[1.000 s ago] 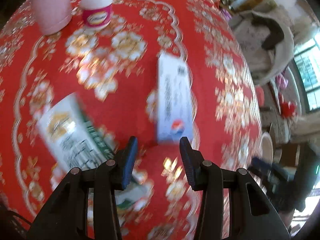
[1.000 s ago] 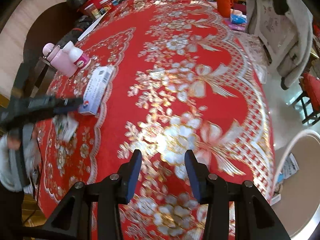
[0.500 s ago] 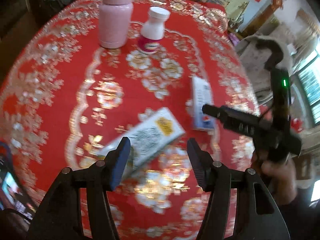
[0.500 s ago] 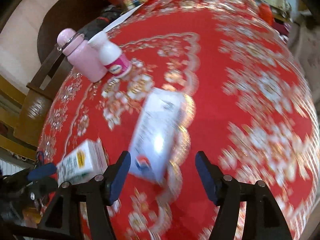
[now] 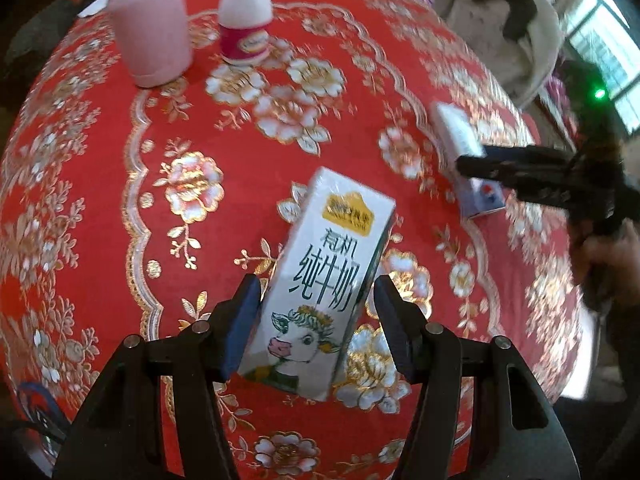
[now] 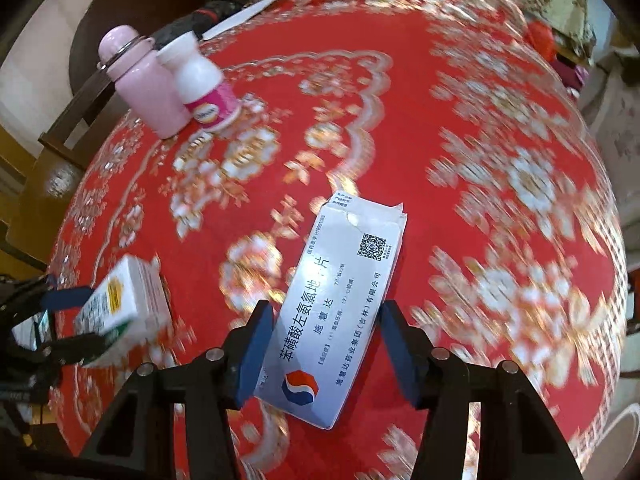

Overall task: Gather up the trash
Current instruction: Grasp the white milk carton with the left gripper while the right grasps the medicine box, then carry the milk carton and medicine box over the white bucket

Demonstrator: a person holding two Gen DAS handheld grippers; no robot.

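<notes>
Two hand-held grippers at work. Left wrist view: the left hand-held gripper spread wide, straddling the milk carton lying on the red desk, fingers not quite touching it. Right wrist view: the right hand-held gripper equally wide around the flat medicine box; pink bottle and yogurt bottle stand beyond.

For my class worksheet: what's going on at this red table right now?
A person works two grippers at once. The left gripper straddles a milk carton lying on the tablecloth; the right gripper straddles a flat medicine box. Both are open, neither item lifted. A pink flask and small bottle stand behind.
</notes>
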